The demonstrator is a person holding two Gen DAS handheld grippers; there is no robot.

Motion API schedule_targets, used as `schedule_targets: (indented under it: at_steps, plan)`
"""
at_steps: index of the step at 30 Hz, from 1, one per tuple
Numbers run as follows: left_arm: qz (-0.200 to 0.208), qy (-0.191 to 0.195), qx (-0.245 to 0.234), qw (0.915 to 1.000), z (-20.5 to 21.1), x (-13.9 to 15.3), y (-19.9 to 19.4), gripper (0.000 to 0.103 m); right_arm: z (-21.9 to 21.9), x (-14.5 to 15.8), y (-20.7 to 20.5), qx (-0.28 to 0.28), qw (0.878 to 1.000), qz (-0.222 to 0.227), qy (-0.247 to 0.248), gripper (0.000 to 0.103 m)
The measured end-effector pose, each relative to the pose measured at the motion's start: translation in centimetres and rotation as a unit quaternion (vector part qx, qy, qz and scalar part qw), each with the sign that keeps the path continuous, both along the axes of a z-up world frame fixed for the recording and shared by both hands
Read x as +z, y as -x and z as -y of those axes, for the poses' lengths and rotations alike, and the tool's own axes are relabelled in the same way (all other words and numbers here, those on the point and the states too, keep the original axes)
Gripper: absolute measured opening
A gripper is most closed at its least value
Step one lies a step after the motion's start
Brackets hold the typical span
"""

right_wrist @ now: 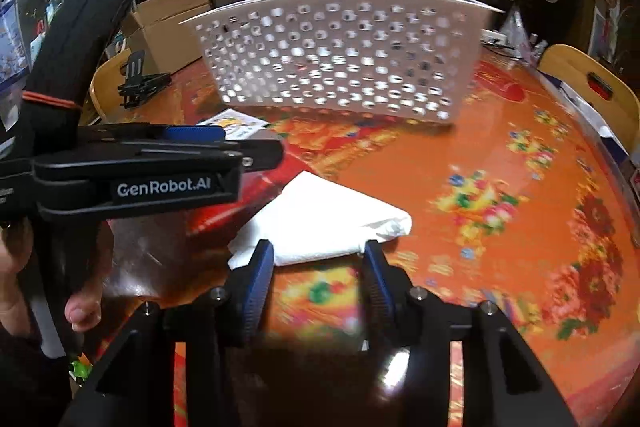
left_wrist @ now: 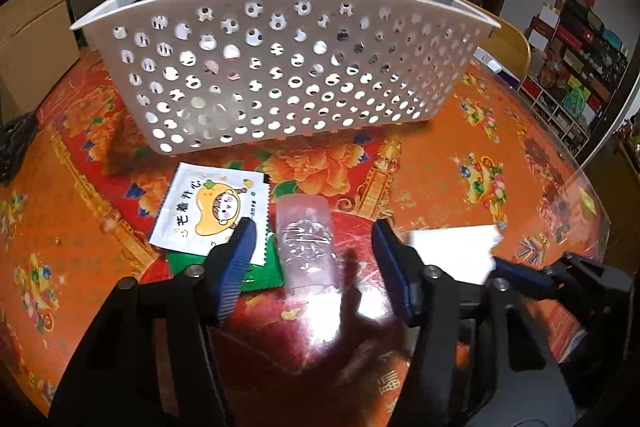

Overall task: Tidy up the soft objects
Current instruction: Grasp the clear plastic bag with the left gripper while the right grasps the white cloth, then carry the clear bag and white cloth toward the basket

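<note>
On orange floral tablecloth (left_wrist: 460,155), white basket (left_wrist: 280,67)

I read "GenRobot.AI" in white on the left gripper (right_wrist: 224,147) body. The white sachet (left_wrist: 210,213) carries Chinese characters I cannot fully make out.

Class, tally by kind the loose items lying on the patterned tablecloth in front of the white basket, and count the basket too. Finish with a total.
Perforated white basket: 1
Printed sachets: 2, a white mango-cartoon sachet lying on a green sachet
Clear plastic packet: 1
Folded white tissue: 1
Total: 5
</note>
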State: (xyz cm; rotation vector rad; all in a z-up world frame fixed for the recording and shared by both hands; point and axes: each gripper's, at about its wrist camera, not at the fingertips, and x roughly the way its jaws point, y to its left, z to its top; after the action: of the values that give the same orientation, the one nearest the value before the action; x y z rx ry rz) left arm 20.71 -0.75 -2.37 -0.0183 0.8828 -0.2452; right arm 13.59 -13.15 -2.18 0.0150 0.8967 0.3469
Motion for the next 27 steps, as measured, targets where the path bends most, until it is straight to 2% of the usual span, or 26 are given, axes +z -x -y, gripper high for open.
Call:
schedule_targets:
  at_steps: [9,17,27]
  plan:
    - [-0.003,-0.037,-0.009,0.9993,1.9,-1.3,0.0,0.03,2.6,0.2,0.3,-0.02,1.0,0.003,-0.017,0.045]
    - [0.026,-0.038,-0.021,0.9987,2.6,-0.6,1.2,0.028,3.9,0.7,0.7,-0.031,0.999,0.01,-0.037,0.045]
    - [0.056,-0.012,-0.022,0.9981,0.8,2.1,3.7,0.028,4.6,2.2,1.1,-0.034,0.998,0.029,-0.05,0.045]
